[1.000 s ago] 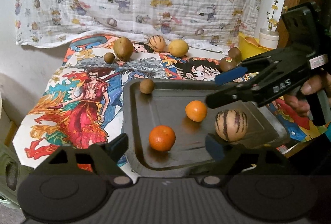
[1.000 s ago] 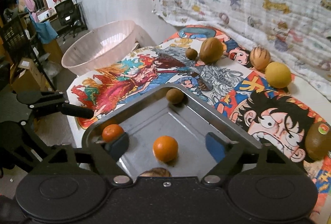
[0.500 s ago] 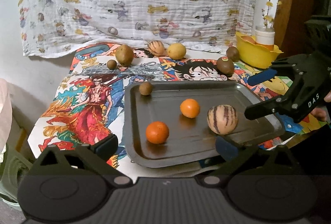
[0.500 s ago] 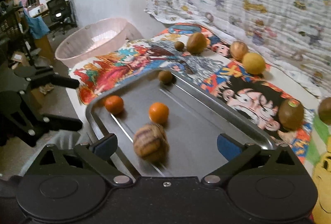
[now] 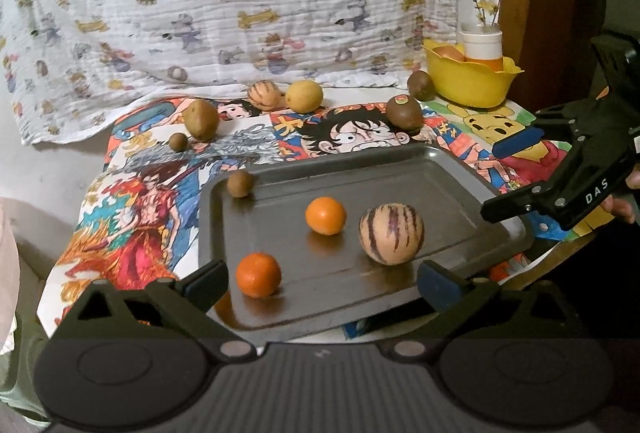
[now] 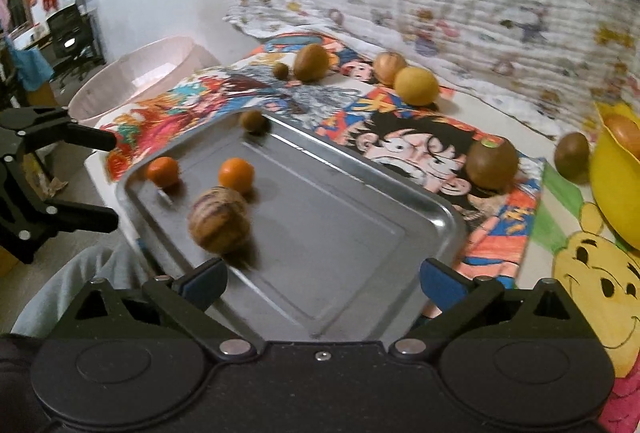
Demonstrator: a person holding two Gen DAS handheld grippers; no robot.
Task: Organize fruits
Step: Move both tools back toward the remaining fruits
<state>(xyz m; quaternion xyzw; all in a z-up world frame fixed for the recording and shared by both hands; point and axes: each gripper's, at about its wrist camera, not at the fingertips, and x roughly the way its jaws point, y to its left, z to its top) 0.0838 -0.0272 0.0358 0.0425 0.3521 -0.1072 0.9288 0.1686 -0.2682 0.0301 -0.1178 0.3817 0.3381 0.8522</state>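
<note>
A grey metal tray [image 5: 440, 169] lies on the cartoon-print cloth. It holds two oranges [image 5: 325, 215] [image 5: 258, 275], a striped melon-like fruit [image 5: 391, 233] and a small brown fruit [image 5: 240, 183] at its far left corner. My left gripper [image 5: 322, 281] hangs open over the tray's near edge, empty. At the tray's right end my right gripper [image 5: 504, 177] stands wide open and holds nothing. In the right wrist view the right gripper [image 6: 322, 281] is above the tray [image 6: 360, 169], with the striped fruit [image 6: 219, 220] just beyond its left finger. The left gripper [image 6: 110, 181] shows at the left edge.
Behind the tray lie a brown potato-like fruit [image 5: 201, 119], a small brown fruit [image 5: 178, 142], a second striped fruit [image 5: 263, 95], a yellow fruit [image 5: 304, 96] and two kiwis [image 5: 403, 111] [image 5: 420, 85]. A yellow bowl [image 5: 468, 85] stands at the back right. A pink basin [image 6: 140, 73] sits beside the table.
The right gripper has let go of the striped fruit and drawn back to the right. Both grippers' jaws have widened. The left gripper has backed away from the tray a little.
</note>
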